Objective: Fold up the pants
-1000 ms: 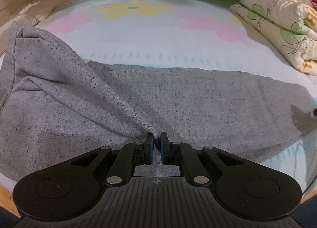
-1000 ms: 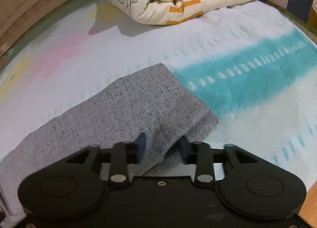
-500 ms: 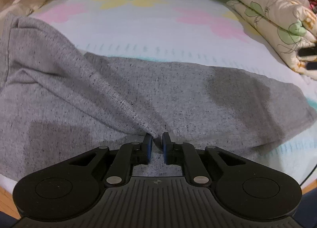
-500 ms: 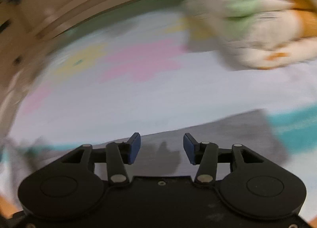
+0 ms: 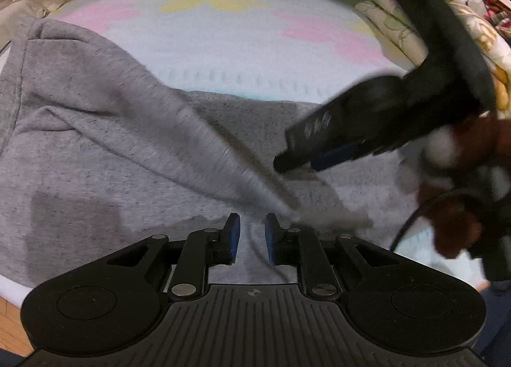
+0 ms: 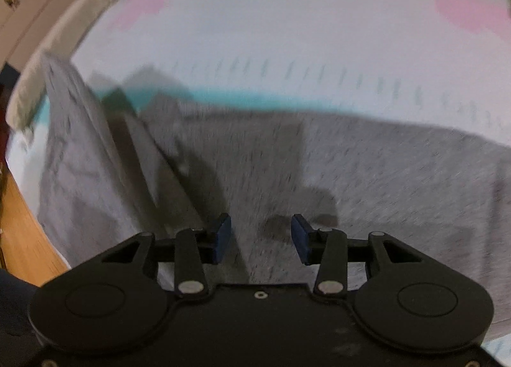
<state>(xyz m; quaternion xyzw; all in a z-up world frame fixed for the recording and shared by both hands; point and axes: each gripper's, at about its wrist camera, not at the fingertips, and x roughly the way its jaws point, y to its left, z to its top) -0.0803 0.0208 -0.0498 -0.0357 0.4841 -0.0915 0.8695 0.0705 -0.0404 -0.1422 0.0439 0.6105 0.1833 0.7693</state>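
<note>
In the left wrist view, the left claw [image 5: 249,234] is seen at the near edge with its blue pads parted and nothing between them. Just beyond it the grey pants [image 5: 95,149] are spread on the bed [image 5: 223,41], whose sheet is printed with pink and yellow flowers. A raised fold of the fabric runs from the far left down toward the claw, and its end is blurred. At the right, the right claw [image 5: 322,156] is seen from the side, low over the pants and blurred; from this view it cannot be told whether it is open. A folded quilt [image 5: 392,22] lies at the far right of the bed.

In the right wrist view, the right claw [image 6: 261,237] is shown with its pads wide apart and empty, above the grey pants [image 6: 383,169]. The fabric fills the near and middle part of the picture, and a lifted fold stands at the left. A teal band of the bed sheet [image 6: 287,31] borders the far edge of the pants. The picture is blurred.
</note>
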